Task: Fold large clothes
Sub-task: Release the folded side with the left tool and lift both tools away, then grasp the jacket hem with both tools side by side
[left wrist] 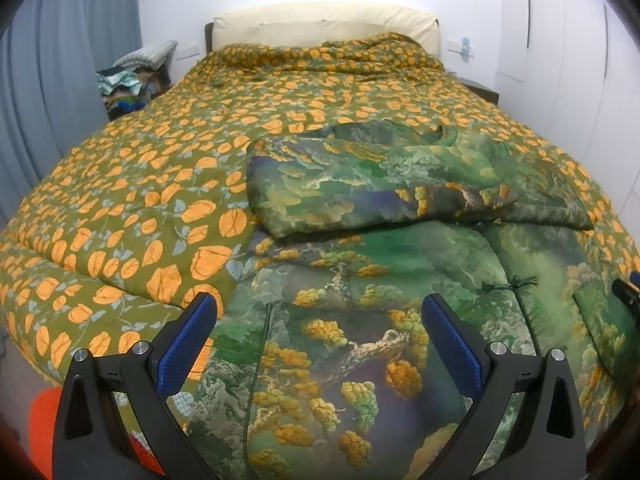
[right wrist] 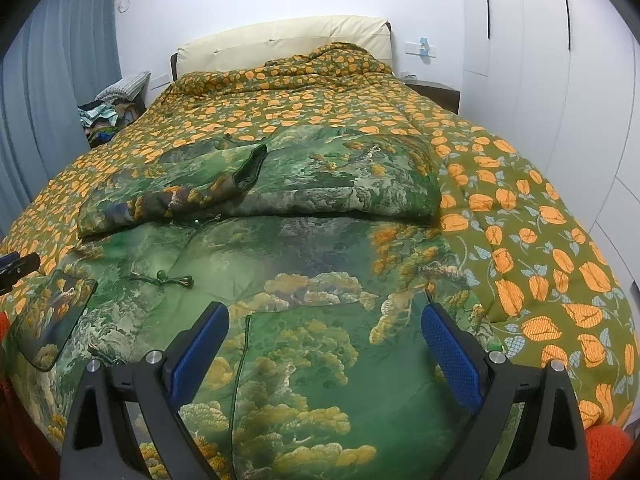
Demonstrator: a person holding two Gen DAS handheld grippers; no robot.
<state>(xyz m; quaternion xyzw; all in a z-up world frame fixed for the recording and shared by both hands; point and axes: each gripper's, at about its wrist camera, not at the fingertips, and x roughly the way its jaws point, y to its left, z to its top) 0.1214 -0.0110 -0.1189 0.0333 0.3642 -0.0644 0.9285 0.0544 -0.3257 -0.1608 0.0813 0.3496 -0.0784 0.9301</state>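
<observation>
Where quilt (right wrist: pixel 540 208) spreads, folded padded jacket (right wrist: pixel 280 240) before headboard (right wrist: pixel 280 40).

I see a bed under an olive quilt (left wrist: pixel 168 168) printed with orange leaves, bunched up against a cream padded headboard (left wrist: pixel 320 24). Left of the bed, a heap of mixed clothes (left wrist: pixel 128 88) sits beside blue-grey curtains (left wrist: pixel 60 60). White wardrobe doors (right wrist: pixel 540 40) stand on the right.

No legible text — none anywhere.
</observation>
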